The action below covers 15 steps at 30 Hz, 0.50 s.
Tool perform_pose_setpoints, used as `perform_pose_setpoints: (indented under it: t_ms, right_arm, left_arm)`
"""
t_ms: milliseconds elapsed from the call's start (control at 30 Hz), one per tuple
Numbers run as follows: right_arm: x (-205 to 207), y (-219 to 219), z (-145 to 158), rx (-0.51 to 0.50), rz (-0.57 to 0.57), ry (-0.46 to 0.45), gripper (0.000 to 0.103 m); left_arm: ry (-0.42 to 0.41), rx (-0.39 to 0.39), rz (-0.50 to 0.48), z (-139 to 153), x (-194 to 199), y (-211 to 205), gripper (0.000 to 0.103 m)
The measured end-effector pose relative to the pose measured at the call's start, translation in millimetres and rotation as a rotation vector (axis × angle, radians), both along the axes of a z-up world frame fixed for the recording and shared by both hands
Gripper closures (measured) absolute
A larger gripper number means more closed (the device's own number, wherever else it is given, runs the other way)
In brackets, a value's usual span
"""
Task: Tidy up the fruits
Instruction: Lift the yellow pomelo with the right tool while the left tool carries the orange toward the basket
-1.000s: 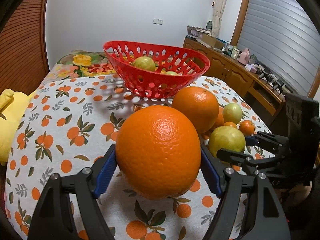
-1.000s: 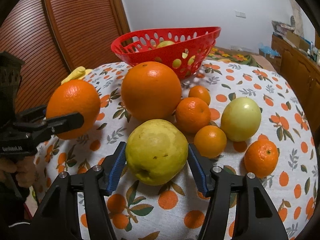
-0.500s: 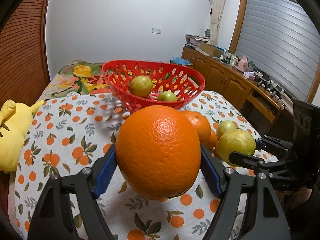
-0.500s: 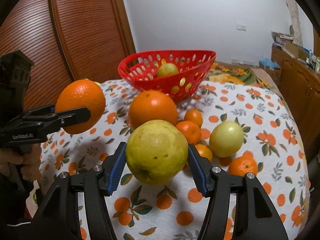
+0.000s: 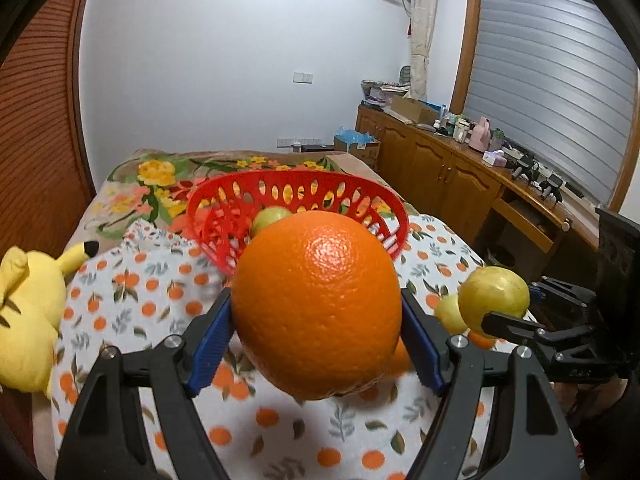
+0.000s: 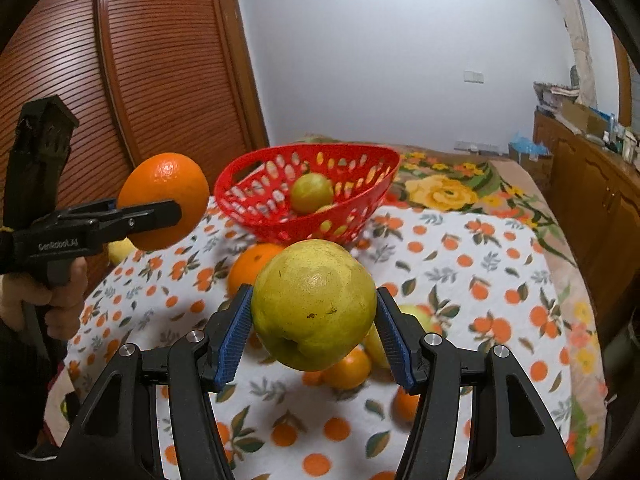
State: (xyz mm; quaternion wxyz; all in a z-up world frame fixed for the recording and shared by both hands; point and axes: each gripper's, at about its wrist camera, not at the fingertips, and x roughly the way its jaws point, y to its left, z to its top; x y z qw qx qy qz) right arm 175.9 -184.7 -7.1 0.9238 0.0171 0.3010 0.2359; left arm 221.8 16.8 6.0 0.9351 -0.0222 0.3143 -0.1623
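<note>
Left gripper and right gripper raised, jaws clamped.

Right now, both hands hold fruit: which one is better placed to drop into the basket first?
Probably left: its orange sits directly before the red basket, while the right's pear seems farther back.

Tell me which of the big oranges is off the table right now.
The large orange clamped in the left gripper, held in the air. The other big orange sits on the tablecloth before the red basket.
</note>
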Motion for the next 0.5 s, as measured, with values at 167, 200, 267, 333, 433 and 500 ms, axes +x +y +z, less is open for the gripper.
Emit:
perform_pose_setpoints:
  t_ms: [167,200,267,333,433,500]
  right_arm:
    - [14,-9,4,0.008,-0.013,-0.005,0.042]
    - [16,-11,4,0.008,-0.014,-0.006,0.042]
    - [22,-14,4,0.011,-0.015,-0.005,0.042]
    - [27,-16,3,0.014,-0.017,-0.003,0.042]
    - [33,-19,2,0.017,-0.018,0.000,0.042]
    - [38,-20,1,0.017,-0.017,0.002,0.042]
  left_arm:
    - [0.015,0.004,-0.008,3,32,-5,0.026]
    - [0.023,0.004,-0.009,2,39,-6,0.026]
    - [0.037,0.012,-0.009,0,51,-9,0.026]
    - [0.051,0.027,-0.007,-5,61,-13,0.026]
    - [0.073,0.050,-0.010,-13,73,-20,0.025]
    - [0.095,0.068,-0.013,-20,80,-25,0.025]
